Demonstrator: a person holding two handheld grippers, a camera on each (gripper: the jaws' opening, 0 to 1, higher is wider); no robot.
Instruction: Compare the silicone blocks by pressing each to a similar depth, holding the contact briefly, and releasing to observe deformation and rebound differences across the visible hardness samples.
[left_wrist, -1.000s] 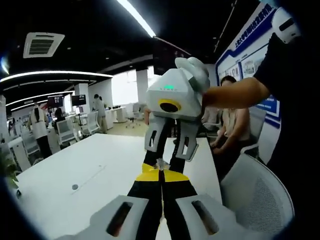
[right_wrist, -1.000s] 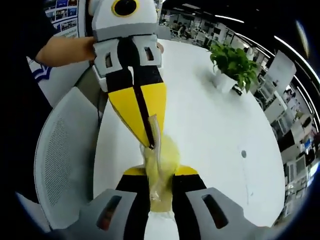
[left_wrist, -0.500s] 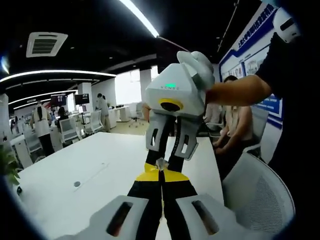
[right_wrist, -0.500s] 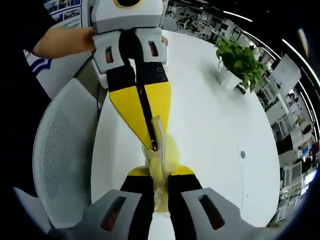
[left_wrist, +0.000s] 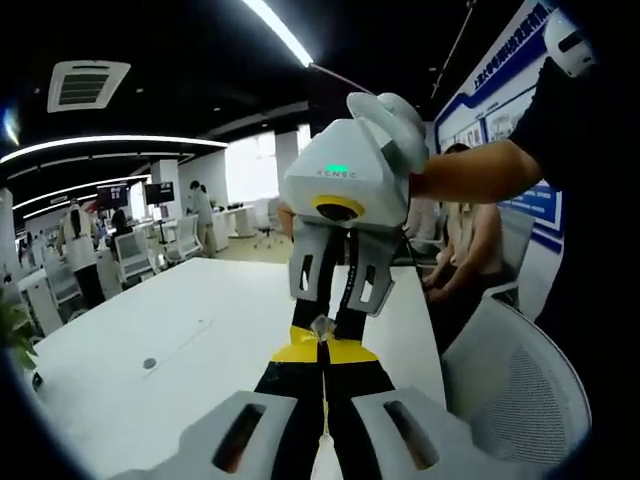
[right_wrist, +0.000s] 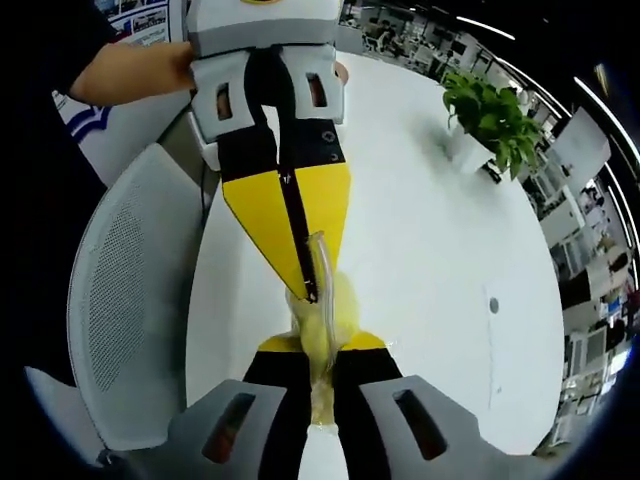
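Both tongs, left (right_wrist: 308, 290) and right (right_wrist: 318, 345), are clamped on one pale yellow translucent silicone piece (right_wrist: 335, 305), held in the air above the white desk (right_wrist: 430, 230). Looks like the hold phase of a squeeze; next up is probably easing off and watching the rebound.

left gripper (left_wrist: 322, 338): fingers closed | right gripper (left_wrist: 322, 322): opposite, tips meeting | white table (left_wrist: 180, 350) below

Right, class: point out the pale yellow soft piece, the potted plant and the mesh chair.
Pale yellow soft piece (right_wrist: 322, 335), right gripper view, its middle between the tools.
Potted plant (right_wrist: 492, 112), right gripper view, its leaves.
Mesh chair (right_wrist: 120, 300), right gripper view, its backrest.
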